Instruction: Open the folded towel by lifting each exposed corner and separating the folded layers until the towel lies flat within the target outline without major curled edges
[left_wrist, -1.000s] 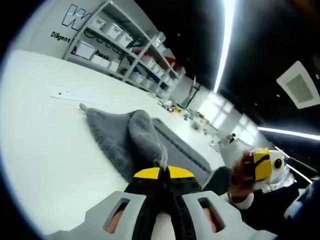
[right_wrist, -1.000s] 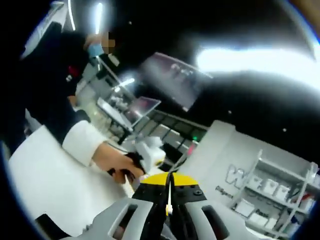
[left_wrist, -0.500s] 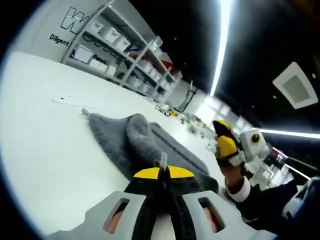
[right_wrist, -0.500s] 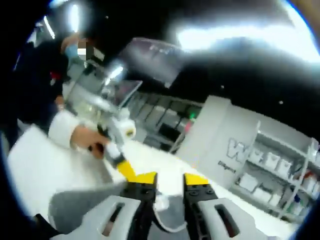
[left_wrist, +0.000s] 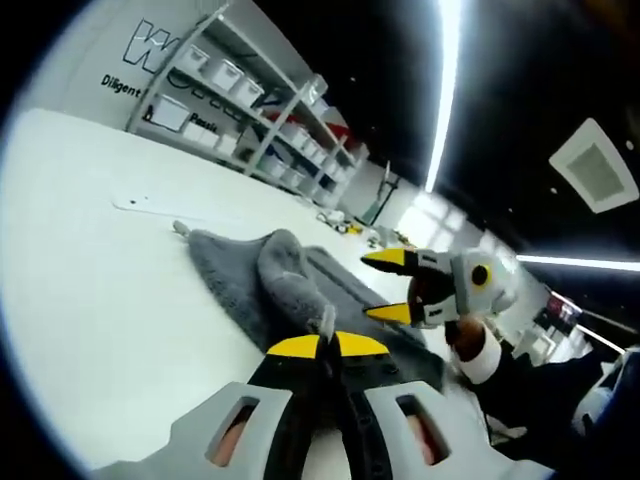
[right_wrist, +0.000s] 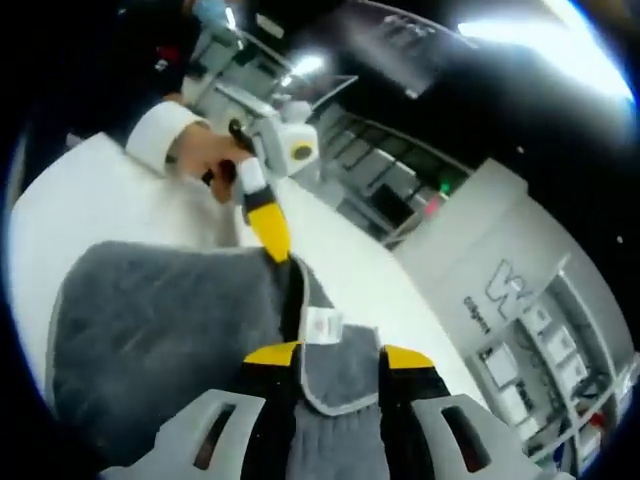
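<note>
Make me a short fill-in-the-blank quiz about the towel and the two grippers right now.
1. The towel on the white table is ___ in colour.
2. The left gripper is ___ on a towel fold.
3. The right gripper has its jaws ___.
4. The small tag on the towel is ___.

Missing words: grey; shut; open; white

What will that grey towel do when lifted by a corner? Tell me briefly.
Probably flop and drape: the grey towel already humps softly where the left gripper pinches it. Its plush pile suggests it will grip rather than slip. The open right gripper straddles a limp corner.
</note>
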